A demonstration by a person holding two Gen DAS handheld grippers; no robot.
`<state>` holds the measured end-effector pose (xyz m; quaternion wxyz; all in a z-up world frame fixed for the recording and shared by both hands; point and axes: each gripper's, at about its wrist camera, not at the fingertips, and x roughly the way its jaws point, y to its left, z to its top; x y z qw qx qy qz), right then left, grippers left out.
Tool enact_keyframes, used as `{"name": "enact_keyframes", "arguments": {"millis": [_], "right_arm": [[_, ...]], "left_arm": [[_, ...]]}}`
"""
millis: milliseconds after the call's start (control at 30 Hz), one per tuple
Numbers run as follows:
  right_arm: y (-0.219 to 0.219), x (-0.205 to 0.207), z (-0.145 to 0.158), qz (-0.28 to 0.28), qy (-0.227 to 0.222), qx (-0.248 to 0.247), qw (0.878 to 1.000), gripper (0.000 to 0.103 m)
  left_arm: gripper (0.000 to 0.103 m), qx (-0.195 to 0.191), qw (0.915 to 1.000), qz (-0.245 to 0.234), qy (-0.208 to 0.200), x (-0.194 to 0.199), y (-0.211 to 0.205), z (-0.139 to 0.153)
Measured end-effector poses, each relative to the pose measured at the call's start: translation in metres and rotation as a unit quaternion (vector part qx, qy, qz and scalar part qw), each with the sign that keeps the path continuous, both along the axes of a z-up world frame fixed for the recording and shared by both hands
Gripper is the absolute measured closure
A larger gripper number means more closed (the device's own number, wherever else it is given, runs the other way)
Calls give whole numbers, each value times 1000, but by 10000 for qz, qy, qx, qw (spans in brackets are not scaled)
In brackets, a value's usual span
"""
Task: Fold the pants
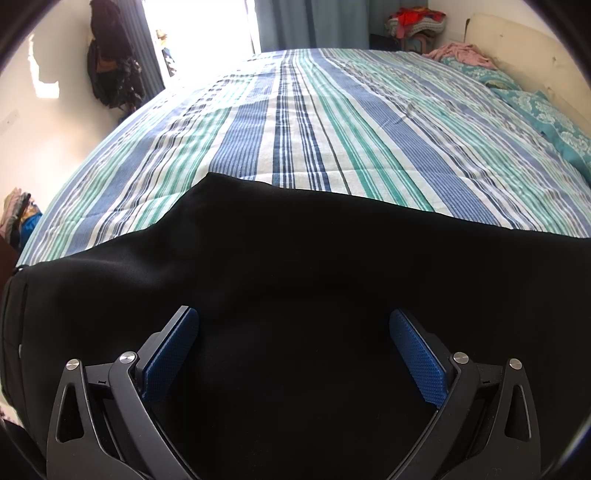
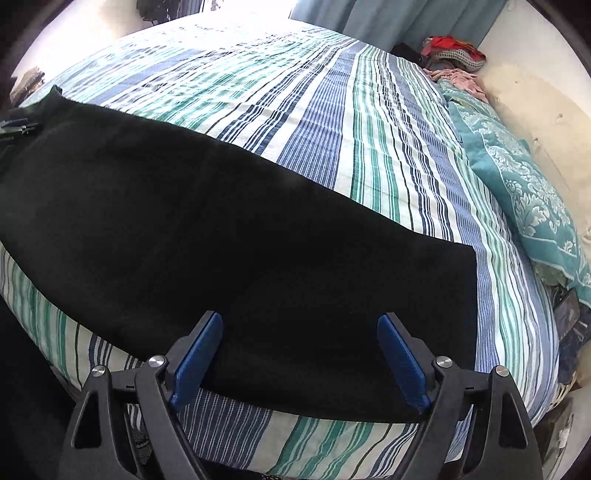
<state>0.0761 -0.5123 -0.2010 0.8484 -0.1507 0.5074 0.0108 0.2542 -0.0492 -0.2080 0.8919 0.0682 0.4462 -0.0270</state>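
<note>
Black pants (image 1: 295, 258) lie flat along the near edge of a bed with a blue, green and white striped sheet (image 1: 314, 118). My left gripper (image 1: 293, 321) is open and empty, just above the waist end of the pants. In the right wrist view the pants (image 2: 184, 206) stretch from far left to the leg hem at right. My right gripper (image 2: 300, 328) is open and empty above the leg end, near the bed's front edge. The left gripper (image 2: 18, 127) shows small at the far left.
Teal patterned pillows (image 2: 517, 184) lie along the right side by a cream headboard (image 1: 517, 48). A pink garment (image 1: 461, 53) and a clothes pile (image 1: 413, 18) sit at the far corner. Dark bags (image 1: 110, 62) hang on the left wall. The striped sheet (image 2: 295, 92) spreads beyond the pants.
</note>
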Motion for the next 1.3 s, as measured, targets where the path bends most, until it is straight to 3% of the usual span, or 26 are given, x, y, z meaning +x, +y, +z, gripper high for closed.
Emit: {"name": "enact_keyframes", "arguments": {"millis": [67,100,133,200,233,267,300,400,433,500,600,667,733,767,800,900,1033,1100,1233,1300], "right_arm": [[-23,-7,17,-196,-163,820,9963,26],[-44,-13,31,-448,-409,1427,9879,26],[-71,-21,44,-790,-682,2071,9727,26],[-130,-34,54,-1502,-1045,3242,9281,24],[-156,-36,50,-1766,-1044,3654,9080,24],[-176,-35,42,-1961,-922,3880,8958,24],[-190,-32,32,-2080,-742,3965,8911,24],[-204,-17,5,-2021,-175,3915,8975,25],[-206,-13,-3,-1981,-54,4029,8936,25],[-211,-4,-16,-1860,108,4605,8679,25],[-209,6,-24,-1680,205,5152,8402,27],[-202,13,-28,-1606,370,5083,8452,30],[-193,20,-27,-1600,529,4803,8608,39],[-190,22,-28,-1676,601,4659,8668,59],[-188,25,-31,-1795,694,4591,8673,86],[-181,24,-36,-1930,677,4810,8525,88],[-155,10,-7,-1700,7,5741,8009,88],[-131,5,16,-1487,-242,6053,7816,88],[-63,8,55,-1107,-409,6309,7668,88],[-22,16,69,-923,-432,6436,7586,88]], "left_arm": [[0,-7,10000,-1,1,0,0,0],[0,-14,10000,-3,-3,0,0,0],[0,-20,10000,-5,-13,0,0,0],[0,-22,10000,-3,-31,0,0,0],[0,-22,10000,-3,-36,0,0,0],[0,-25,10000,-3,-34,0,0,0],[0,-31,10000,-4,-30,0,0,0],[0,-56,10000,-7,-17,1,0,0],[0,-60,10000,-7,-16,1,0,0],[0,-61,10000,-4,-19,1,0,0],[0,-67,10000,-3,-20,1,0,0],[0,-68,10000,-3,-25,1,0,0],[0,-71,10000,-2,-24,1,1,0],[0,-72,10000,-2,-25,1,1,-1],[0,-73,10000,-1,-23,2,1,-1],[0,-145,9999,-2,65,4,2,0],[1,-298,9985,-79,462,12,6,5],[2,-358,9973,-97,636,11,11,11],[2,-1346,9898,232,410,-17,53,36],[2,-1627,9853,440,278,-33,81,40]]}}
